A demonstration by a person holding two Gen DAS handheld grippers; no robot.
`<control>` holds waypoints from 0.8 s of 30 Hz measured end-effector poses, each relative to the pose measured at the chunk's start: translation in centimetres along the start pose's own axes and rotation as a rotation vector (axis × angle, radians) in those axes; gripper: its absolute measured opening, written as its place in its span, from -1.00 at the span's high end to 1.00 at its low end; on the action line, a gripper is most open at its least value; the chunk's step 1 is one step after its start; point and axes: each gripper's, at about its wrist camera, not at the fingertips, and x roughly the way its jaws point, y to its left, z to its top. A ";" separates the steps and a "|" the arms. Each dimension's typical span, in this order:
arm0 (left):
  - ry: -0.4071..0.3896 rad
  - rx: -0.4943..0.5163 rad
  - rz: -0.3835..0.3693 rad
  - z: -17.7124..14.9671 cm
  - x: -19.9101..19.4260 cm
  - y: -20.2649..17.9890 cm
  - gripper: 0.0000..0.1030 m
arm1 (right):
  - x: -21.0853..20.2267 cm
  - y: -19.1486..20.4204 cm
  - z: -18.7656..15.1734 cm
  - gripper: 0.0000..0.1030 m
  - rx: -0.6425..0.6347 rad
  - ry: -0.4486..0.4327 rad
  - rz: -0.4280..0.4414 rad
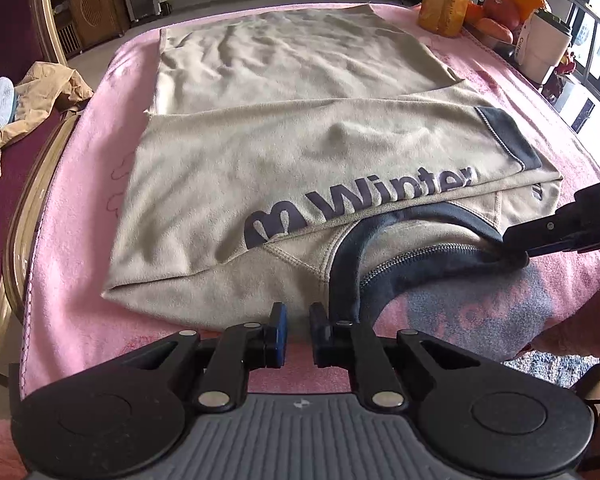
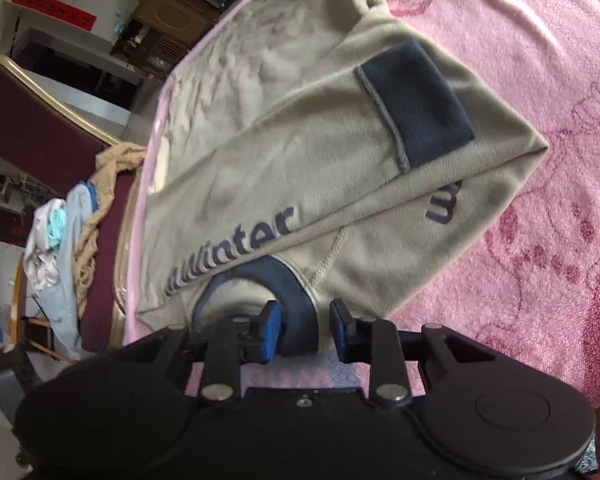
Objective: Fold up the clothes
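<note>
The right gripper [image 2: 305, 330] sat at six o'clock, its blue-padded jaws part open astride the navy collar [image 2: 296, 292] of a beige fleece top [image 2: 300, 152]. A sleeve with a navy cuff [image 2: 416, 100] lay folded across the top toward one o'clock. Pink blanket [image 2: 540, 120] filled three o'clock. At nine o'clock, a maroon chair [image 2: 40, 120] held heaped clothes [image 2: 60, 232].

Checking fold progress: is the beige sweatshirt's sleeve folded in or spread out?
Folded in: the sleeve lies across the sweatshirt body, its dark cuff resting on top.
</note>
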 end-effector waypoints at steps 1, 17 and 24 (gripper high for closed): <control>0.005 0.004 -0.004 0.0 -0.3 -0.1 0.85 | -0.1 0.3 -0.2 0.49 -0.012 0.013 -0.007; -0.290 -0.165 0.210 16.5 -6.3 10.1 0.47 | -12.0 12.9 10.9 0.13 -0.314 -0.462 -0.026; -0.203 -0.245 0.202 24.5 2.4 15.5 0.63 | -7.9 13.1 22.7 0.48 -0.304 -0.525 -0.161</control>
